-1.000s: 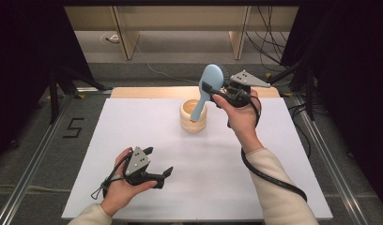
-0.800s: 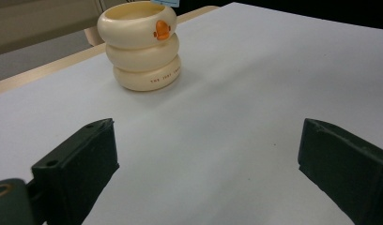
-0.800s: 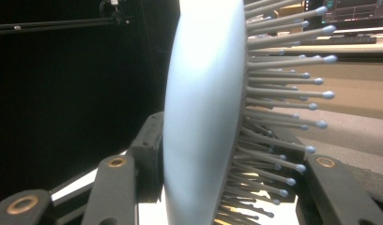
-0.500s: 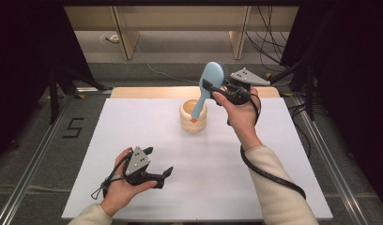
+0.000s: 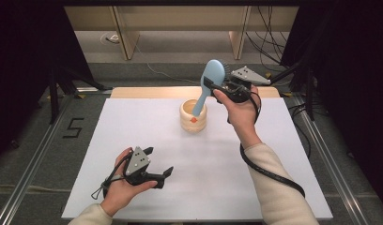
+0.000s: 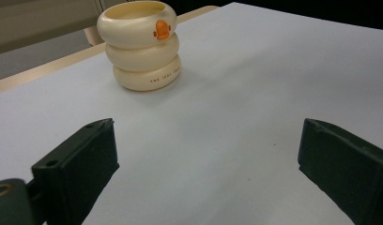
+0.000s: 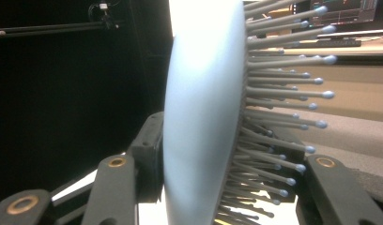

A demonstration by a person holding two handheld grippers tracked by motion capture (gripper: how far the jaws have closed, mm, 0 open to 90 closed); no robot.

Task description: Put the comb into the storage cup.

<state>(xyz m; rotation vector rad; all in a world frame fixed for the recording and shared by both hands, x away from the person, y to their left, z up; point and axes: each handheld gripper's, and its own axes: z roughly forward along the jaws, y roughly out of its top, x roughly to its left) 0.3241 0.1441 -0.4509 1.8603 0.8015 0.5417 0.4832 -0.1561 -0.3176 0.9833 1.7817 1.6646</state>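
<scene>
The white desk is the broad stage here, a smooth matte sheet with a strip of pale wood along its far edge, and almost nothing on it. Toward the far middle stands the holder, a cream cup shaped like three fat stacked rings, glossy like glazed ceramic or hard plastic, with a small orange duck mark near the rim and faint lettering on the bottom ring; from the left gripper view it sits upright and looks steady. Slanting out of it is the brush, a pale blue plastic hairbrush: the handle end is down inside the holder's mouth, the oval head up and tipped toward the right hand. So by my read the job is about halfway, with the brush either going in or coming out; the handle is in the cup but the brush is not standing free, since the right tongs are clamped on it just below the head. The right gripper view makes that grip plain, the black jaws pressed on either side of the smooth curved back, with rows of thin grey bristles tipped with little rounded beads fanning off to one side. What's left, I'd judge, is to settle the brush and let go. The left tongs rest low on the near desk in the left hand, jaws wide apart with nothing between them, pointed toward the holder.
</scene>
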